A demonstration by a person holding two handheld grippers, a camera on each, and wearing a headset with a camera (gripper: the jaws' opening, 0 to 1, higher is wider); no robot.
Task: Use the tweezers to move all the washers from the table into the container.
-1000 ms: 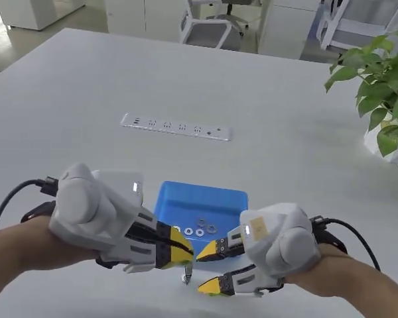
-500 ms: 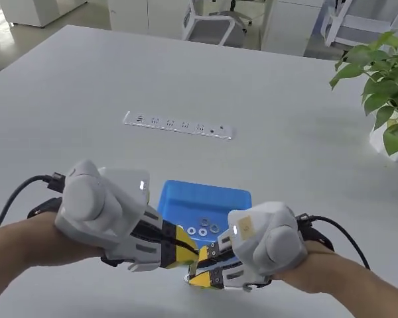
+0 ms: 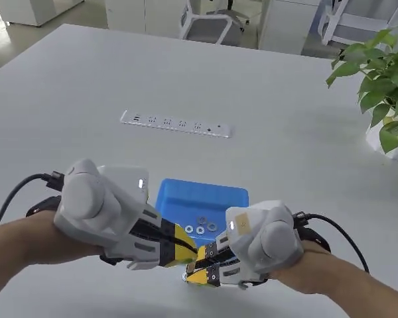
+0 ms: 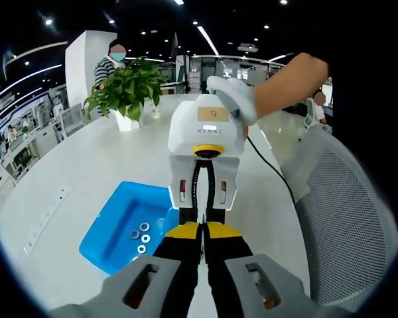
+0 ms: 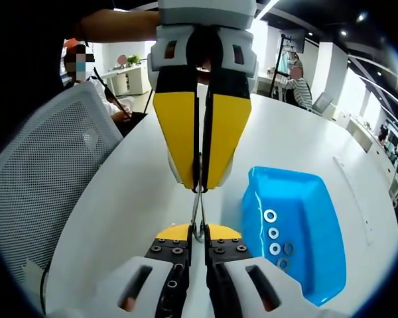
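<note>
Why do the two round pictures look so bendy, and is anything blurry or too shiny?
Left gripper view: the fisheye lens bends the table edge and chair; ceiling lights glare in streaks. Right gripper view: same bending, so the left claw looms huge, yet the tweezers and blue container look sharp. Head view: straight lines, soft even light, hardly any shadows.

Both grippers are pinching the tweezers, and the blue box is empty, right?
Not quite. The blue box isn't empty: the right gripper view shows washers lying in it. The left gripper and the right gripper do both pinch the tweezers.
</note>
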